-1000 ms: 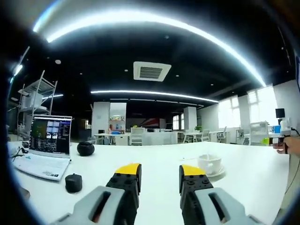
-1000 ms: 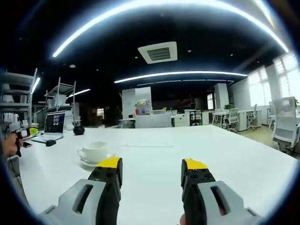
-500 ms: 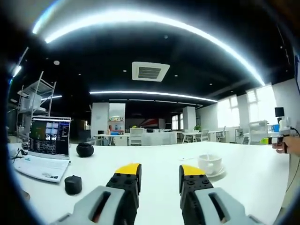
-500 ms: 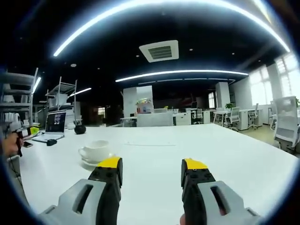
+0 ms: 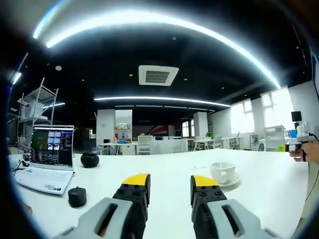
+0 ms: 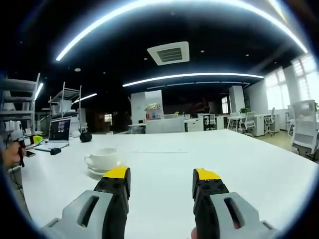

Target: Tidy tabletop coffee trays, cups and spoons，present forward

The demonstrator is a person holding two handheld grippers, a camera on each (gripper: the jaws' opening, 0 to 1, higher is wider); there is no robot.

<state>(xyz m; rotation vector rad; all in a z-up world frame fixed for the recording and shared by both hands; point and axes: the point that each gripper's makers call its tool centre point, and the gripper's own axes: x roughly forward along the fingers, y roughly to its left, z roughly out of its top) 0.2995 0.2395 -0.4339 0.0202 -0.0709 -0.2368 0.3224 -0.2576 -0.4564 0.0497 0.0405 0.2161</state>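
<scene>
Sitting on its saucer, the cup is on the white table, between both grippers; a spoon is hard to make out. Left gripper and right gripper stand apart, empty. A laptop stands far left.

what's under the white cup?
A white saucer sits under the cup, on the white table. The saucer's centre is covered by the cup; whether there is a spoon on it can't be made out.
</scene>
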